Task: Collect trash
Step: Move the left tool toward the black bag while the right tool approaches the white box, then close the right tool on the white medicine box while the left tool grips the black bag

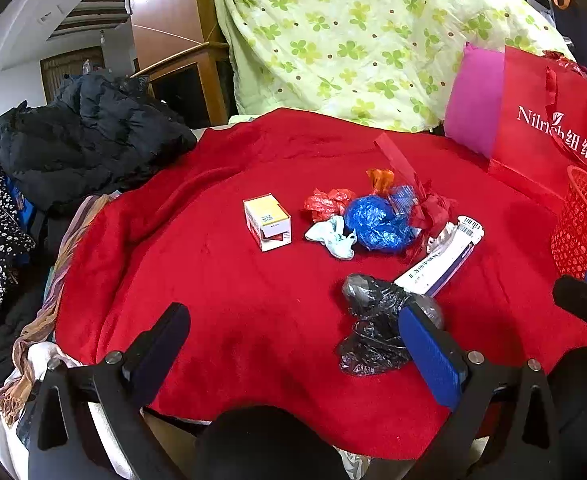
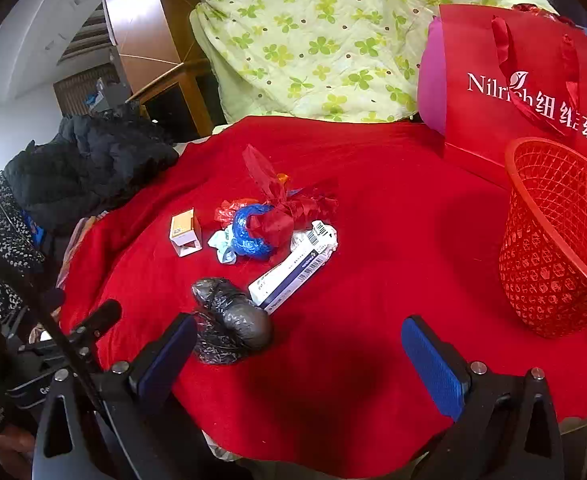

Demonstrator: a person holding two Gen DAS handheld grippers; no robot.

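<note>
Trash lies on a red blanket [image 1: 233, 300]: a black plastic bag [image 1: 373, 320] [image 2: 229, 320], a long white-and-blue box [image 1: 441, 260] [image 2: 293, 272], a blue bag [image 1: 377, 224] [image 2: 249, 232], red wrappers [image 1: 327, 202] [image 2: 289, 212], a pale tissue [image 1: 333, 236] [image 2: 223, 246] and a small yellow-white box [image 1: 267, 222] [image 2: 185, 232]. My left gripper [image 1: 293, 344] is open and empty, its right finger just before the black bag. My right gripper [image 2: 299, 356] is open and empty, its left finger beside the black bag. A red mesh basket [image 2: 553, 240] [image 1: 585, 224] stands at right.
A red gift bag [image 2: 525, 80] [image 1: 553, 128] and a pink cushion [image 1: 473, 100] stand behind the basket. A green clover quilt [image 1: 353, 40] hangs at the back. Dark jackets [image 1: 85, 140] pile up at left. The blanket's front edge drops off near both grippers.
</note>
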